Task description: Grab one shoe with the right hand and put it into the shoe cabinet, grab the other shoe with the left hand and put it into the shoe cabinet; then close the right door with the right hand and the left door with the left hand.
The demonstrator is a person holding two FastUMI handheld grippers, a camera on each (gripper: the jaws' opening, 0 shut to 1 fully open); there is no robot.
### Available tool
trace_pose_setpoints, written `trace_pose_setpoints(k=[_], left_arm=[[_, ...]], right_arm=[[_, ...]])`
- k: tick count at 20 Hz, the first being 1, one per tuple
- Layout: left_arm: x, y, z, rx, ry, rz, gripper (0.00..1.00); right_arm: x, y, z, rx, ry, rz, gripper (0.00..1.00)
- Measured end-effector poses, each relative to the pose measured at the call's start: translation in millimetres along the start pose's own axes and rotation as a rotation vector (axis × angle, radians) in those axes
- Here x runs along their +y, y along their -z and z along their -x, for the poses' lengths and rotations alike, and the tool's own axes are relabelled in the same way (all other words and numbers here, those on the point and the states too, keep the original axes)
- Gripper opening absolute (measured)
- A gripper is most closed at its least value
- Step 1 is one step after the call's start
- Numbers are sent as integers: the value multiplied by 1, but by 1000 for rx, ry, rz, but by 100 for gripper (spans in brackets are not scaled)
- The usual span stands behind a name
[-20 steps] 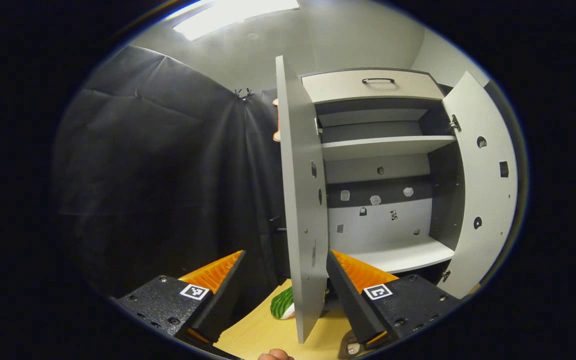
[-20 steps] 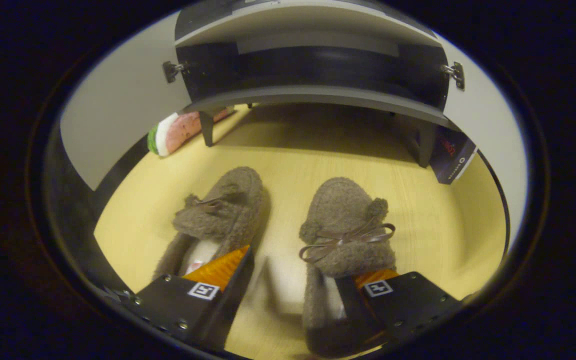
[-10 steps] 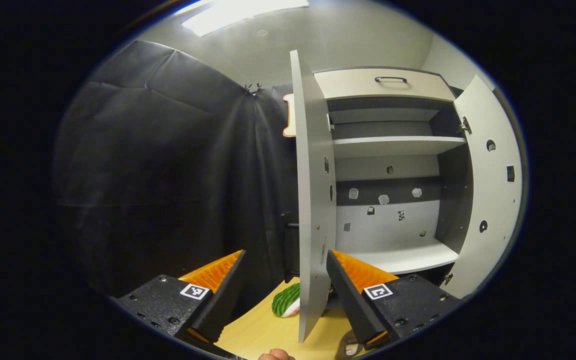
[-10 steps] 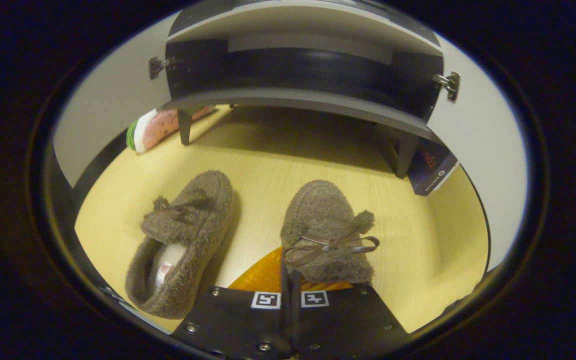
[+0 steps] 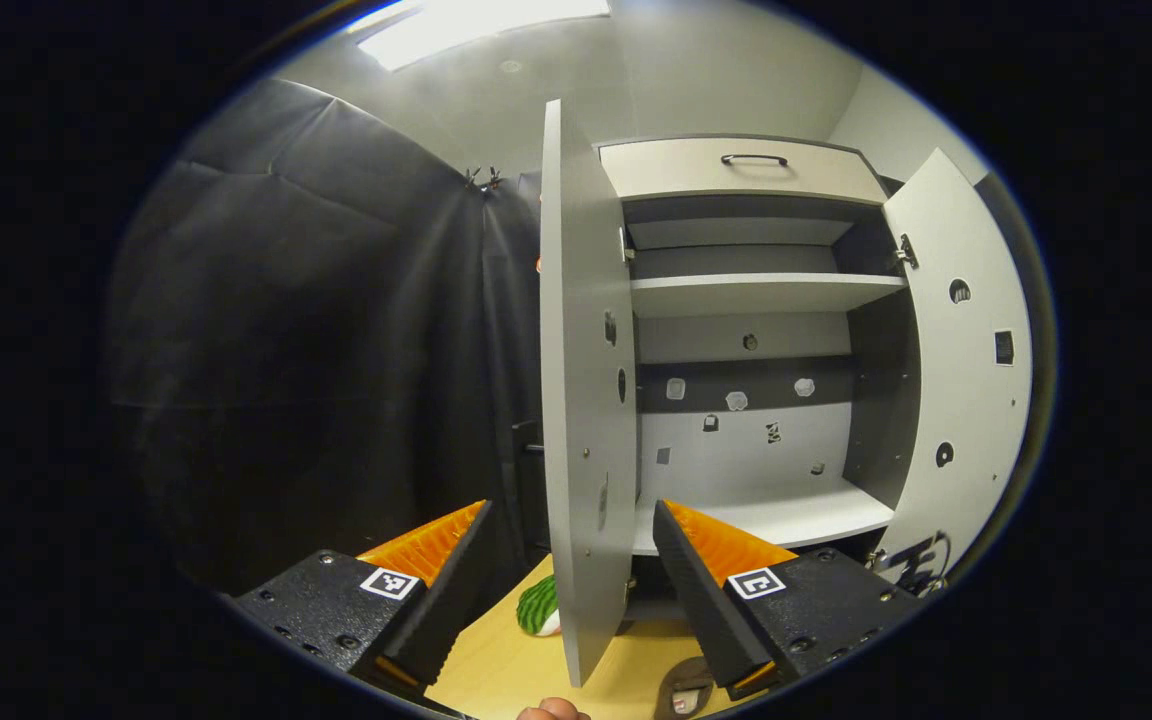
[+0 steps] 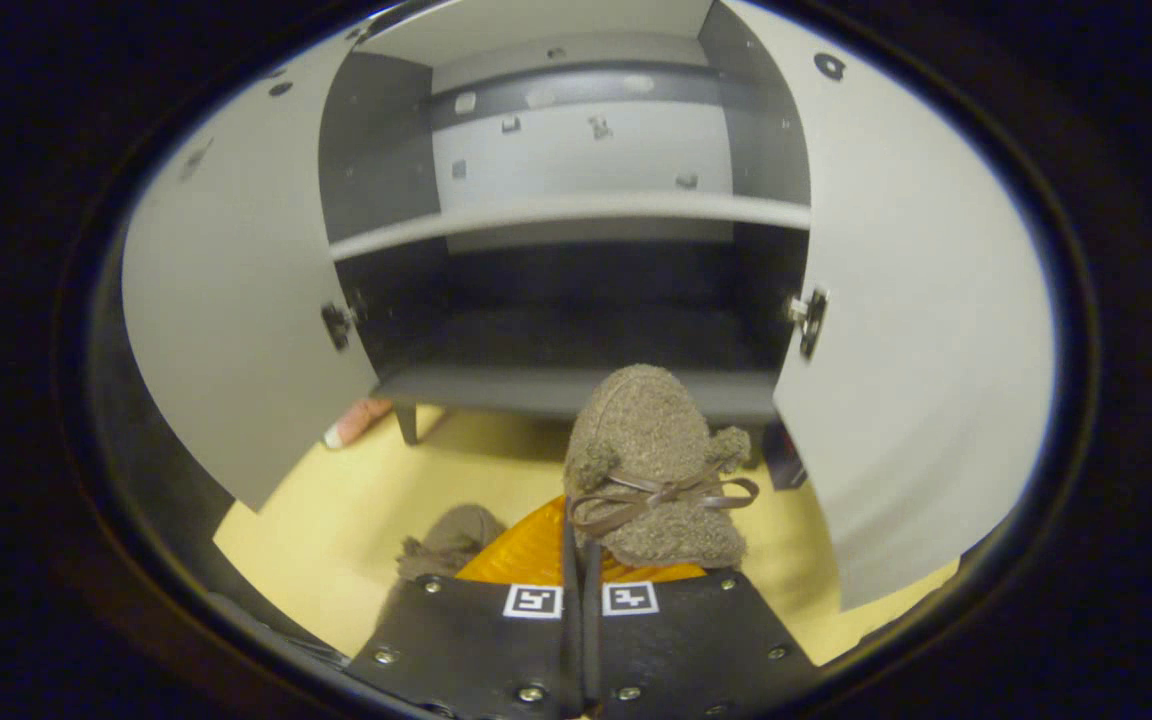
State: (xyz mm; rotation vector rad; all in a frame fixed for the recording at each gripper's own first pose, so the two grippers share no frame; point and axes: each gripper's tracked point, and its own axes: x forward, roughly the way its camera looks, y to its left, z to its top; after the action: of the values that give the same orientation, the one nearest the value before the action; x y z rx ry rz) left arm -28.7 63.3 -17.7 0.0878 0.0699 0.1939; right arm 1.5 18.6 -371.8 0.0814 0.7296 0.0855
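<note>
Right gripper view: shoe (image 6: 651, 460) in right claw (image 6: 576, 560).

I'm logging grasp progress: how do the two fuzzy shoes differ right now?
The lifted shoe is pinched at its heel edge by the right gripper and hangs in front of the shoe cabinet's bottom compartment; the other shoe lies on the wooden floor, untouched. The lifted shoe's toe and ribbon bow show in full; the other shoe is mostly hidden behind the gripper. Both are brown and fuzzy.
</note>
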Motion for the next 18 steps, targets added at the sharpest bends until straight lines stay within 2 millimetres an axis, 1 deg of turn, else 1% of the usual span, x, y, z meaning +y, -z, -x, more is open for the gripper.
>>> trace_pose_setpoints(k=[3,4,5,6,7,8,9,10,12,13,14,15,16,17,18], left_arm=[[1,4,-1,5,-7,6,96],[2,5,0,6,-12,8,96],[3,7,1,7,-19,10,96],[6,8,2,8,-28,12,96],[8,10,3,10,-38,14,96],[10,12,4,14,-46,18,96],[13,14,6,18,-56,24,96],[15,16,8,21,-67,29,96],[23,21,13,31,-97,33,96],[27,24,15,37,-115,32,94],[32,26,18,42,-135,32,96],[37,28,22,49,-155,33,96],[42,30,25,55,-173,34,94],[47,32,28,61,-193,35,97],[52,34,31,66,-212,36,97]], right_arm=[[8,-81,18,-148,-26,-1,0],[11,-108,23,-198,-36,0,5],[14,-135,26,-247,-46,7,5],[17,-160,25,-287,-51,18,0],[18,-183,24,-320,-54,31,0],[18,-201,20,-353,-55,43,0],[16,-220,14,-384,-48,56,0],[11,-238,3,-402,-34,71,0],[5,-266,-17,-426,-11,95,0],[1,-278,-29,-431,2,98,0],[-4,-287,-43,-430,17,98,0],[-8,-295,-56,-422,28,98,0],[-12,-303,-71,-417,39,101,0],[-17,-309,-85,-408,55,107,0],[-20,-310,-99,-399,70,116,1]])
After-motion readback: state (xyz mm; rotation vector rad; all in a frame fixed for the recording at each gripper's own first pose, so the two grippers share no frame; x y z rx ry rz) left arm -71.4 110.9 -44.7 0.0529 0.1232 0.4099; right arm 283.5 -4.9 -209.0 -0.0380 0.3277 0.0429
